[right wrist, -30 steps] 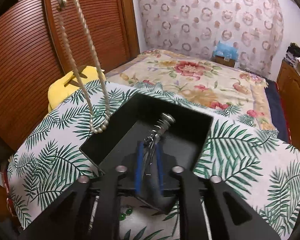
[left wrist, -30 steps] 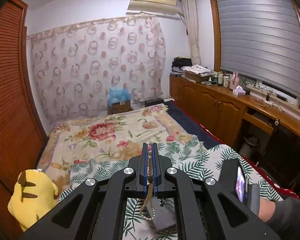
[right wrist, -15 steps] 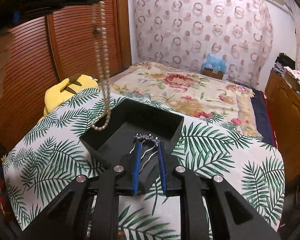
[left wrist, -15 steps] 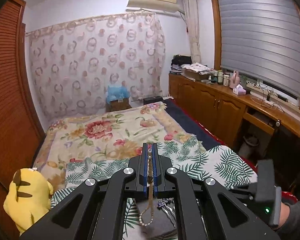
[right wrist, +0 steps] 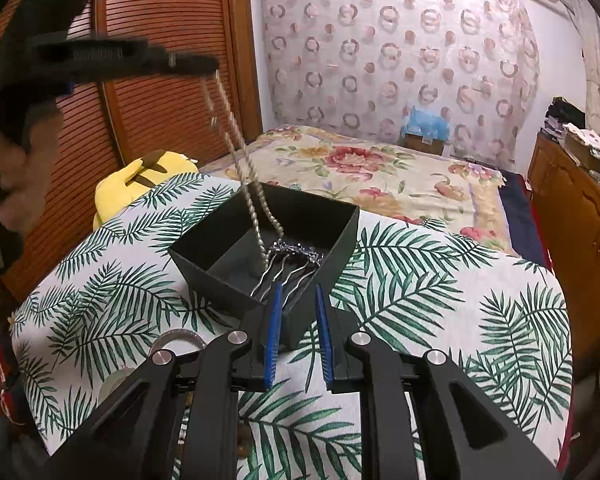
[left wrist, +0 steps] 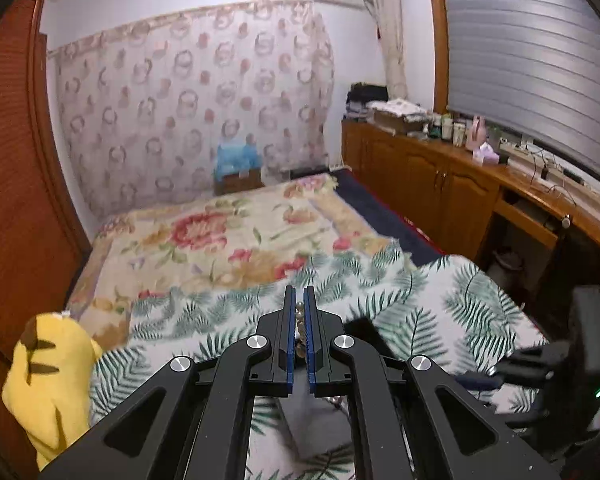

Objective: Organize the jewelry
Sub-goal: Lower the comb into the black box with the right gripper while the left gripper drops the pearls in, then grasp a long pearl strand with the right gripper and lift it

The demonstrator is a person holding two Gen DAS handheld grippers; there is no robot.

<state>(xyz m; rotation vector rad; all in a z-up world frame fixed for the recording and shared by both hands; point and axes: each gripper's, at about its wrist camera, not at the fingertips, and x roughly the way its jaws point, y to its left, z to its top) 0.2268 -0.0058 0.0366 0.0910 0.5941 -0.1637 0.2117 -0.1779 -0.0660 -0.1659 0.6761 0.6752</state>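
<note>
Left gripper [left wrist: 299, 312] pinches pearl necklace [right wrist: 260, 216] dangling into black box [right wrist: 204, 258]; right gripper [right wrist: 296, 300] slightly parted, empty; risk: swinging strand snags hair comb [right wrist: 290, 258].

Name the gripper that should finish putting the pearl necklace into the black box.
Left. The left gripper is shut on the pearl necklace, whose loop hangs into the black box. The right gripper is open, empty.

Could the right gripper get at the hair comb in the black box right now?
Probably yes: the right gripper is open just before the hair comb, though the pearl necklace dangles onto it.
</note>
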